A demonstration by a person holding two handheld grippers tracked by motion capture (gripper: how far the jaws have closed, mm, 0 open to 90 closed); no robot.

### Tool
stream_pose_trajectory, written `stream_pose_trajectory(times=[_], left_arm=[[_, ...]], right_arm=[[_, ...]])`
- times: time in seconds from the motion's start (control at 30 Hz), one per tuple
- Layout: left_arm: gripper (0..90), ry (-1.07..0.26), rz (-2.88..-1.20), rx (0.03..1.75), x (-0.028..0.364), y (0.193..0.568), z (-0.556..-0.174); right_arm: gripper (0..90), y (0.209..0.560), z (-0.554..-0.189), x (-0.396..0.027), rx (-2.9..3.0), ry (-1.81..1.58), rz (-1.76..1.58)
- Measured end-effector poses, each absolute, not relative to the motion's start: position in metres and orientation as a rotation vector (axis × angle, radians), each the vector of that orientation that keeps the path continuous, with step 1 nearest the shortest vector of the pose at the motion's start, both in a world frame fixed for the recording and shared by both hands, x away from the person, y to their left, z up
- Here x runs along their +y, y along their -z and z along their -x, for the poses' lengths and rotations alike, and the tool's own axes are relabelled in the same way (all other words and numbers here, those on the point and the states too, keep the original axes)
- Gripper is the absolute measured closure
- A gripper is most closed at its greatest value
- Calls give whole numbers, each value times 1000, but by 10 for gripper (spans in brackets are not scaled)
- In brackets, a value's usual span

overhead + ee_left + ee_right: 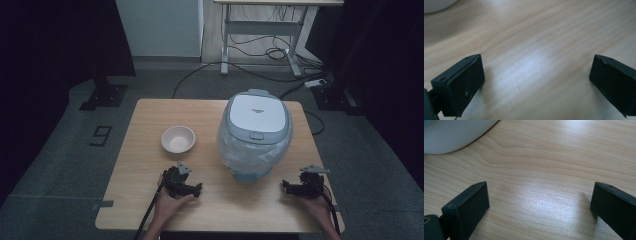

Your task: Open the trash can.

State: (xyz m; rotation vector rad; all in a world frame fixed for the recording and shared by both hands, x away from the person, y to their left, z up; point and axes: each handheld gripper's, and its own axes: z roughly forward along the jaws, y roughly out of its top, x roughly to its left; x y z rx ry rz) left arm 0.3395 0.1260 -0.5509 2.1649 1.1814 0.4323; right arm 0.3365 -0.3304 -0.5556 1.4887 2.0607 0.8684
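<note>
A white and grey rice cooker [255, 131] with its lid down stands on the wooden table [150, 115], right of centre. Its pale rounded base [451, 135] fills the upper left corner of the right gripper view. A small white bowl [178, 138] sits to the cooker's left; its rim [436, 5] edges the top left of the left gripper view. My left gripper [198, 189] rests low near the front edge, below the bowl, open over bare wood [536, 72]. My right gripper [285, 185] lies at the front right, open, nothing between its fingers [466, 207].
Beyond the table, a white desk frame [260, 35] and loose cables [280, 50] lie on the dark floor. Black stand bases [102, 95] sit at both back corners. Bare wood stretches between the two grippers along the table's front edge.
</note>
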Motion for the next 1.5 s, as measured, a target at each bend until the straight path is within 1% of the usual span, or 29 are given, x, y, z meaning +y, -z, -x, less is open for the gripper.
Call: stream_pose_trajectory(times=[0.37, 0.47, 0.53, 0.57, 0.67, 0.7, 0.87, 1.07, 1.13, 1.17, 1.2, 1.27, 1.43, 1.5], left_arm=[[0, -429, -2171, 1171, 126, 551, -339], [0, -428, -2171, 1171, 126, 551, -339], [0, -430, -2169, 1173, 126, 551, -339], [0, -430, -2168, 1174, 126, 551, -338], [0, -430, -2168, 1173, 126, 551, -338], [0, -430, -2168, 1173, 126, 551, -338], [0, -429, -2169, 1170, 126, 551, -338], [0, -428, -2171, 1166, 127, 551, -338], [0, -428, -2171, 1167, 127, 551, -338], [0, -428, -2171, 1167, 127, 551, -338], [0, -428, -2171, 1166, 127, 551, -338], [0, -428, -2171, 1166, 127, 551, -338], [0, -428, -2170, 1167, 127, 551, -338], [0, -428, -2171, 1167, 127, 551, -338]], right_arm=[[1, 556, -337, -329, 2040, -856, -1511], [11, 556, -337, -329, 2036, -857, -1514], [66, 555, -335, -330, 2030, -869, -1507], [130, 555, -334, -331, 2010, -883, -1505], [152, 554, -332, -333, 2005, -895, -1509], [218, 551, -330, -336, 2012, -945, -1516], [348, 540, -320, -341, 1979, -1035, -1456], [572, 521, -306, -344, 1933, -1162, -1383], [628, 512, -300, -346, 1902, -1206, -1366], [628, 512, -300, -346, 1902, -1206, -1366], [659, 508, -298, -346, 1889, -1230, -1359], [753, 495, -292, -347, 1876, -1279, -1323], [876, 477, -287, -347, 1873, -1362, -1270], [899, 471, -286, -346, 1877, -1382, -1245]])
